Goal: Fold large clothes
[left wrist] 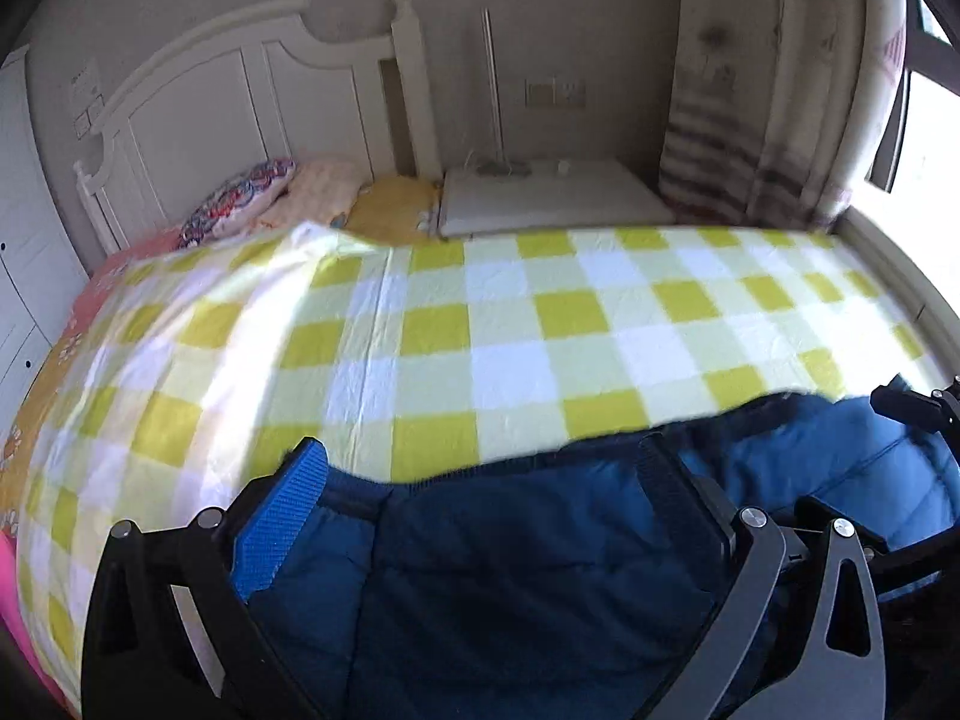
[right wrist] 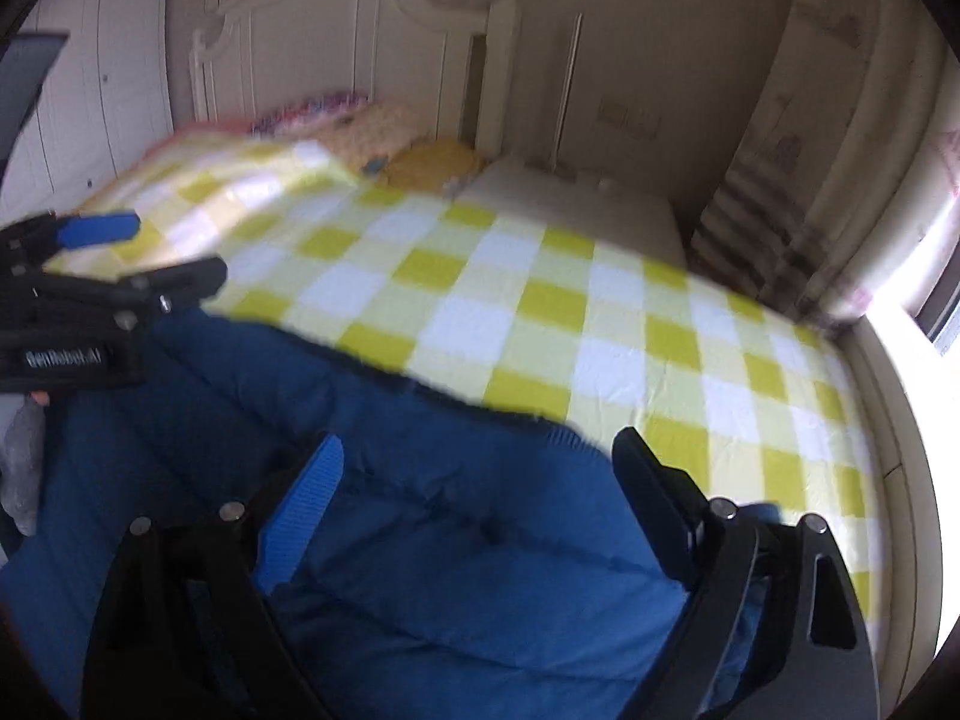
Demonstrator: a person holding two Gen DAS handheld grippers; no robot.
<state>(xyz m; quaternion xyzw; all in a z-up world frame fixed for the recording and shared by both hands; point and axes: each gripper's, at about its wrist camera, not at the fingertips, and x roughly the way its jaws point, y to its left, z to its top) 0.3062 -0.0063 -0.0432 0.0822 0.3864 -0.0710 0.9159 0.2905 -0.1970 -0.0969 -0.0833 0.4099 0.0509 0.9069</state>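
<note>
Left wrist view first: the left gripper (left wrist: 486,468) has its jaws spread wide, blue pad on one finger, black on the other, and nothing pinched between them; they sit released over the dark blue padded jacket (left wrist: 528,570), which lies at the near edge of the bed on the yellow-and-white checked sheet (left wrist: 456,324). This view alone gives a clear look at the patterned pillow (left wrist: 240,198) by the white headboard (left wrist: 228,102), and the white bedside table (left wrist: 552,195) with its thin lamp pole. At the far right edge a piece of the right gripper's frame pokes in, cut off. Over to the right wrist view: the right gripper (right wrist: 474,468) is likewise released, fingers wide apart above the quilted blue fabric, no cloth clamped. Here the jacket looks brighter, and its dark-trimmed edge runs diagonally across the sheet. Only this view shows the left gripper from outside, at the left edge with its blue pad visible and white lettering on its body, too blurred to read surely. The striped curtain (right wrist: 762,228) and bright window at right are washed out, and the whole frame is smeared. The jacket's near part is hidden under both tools.
</note>
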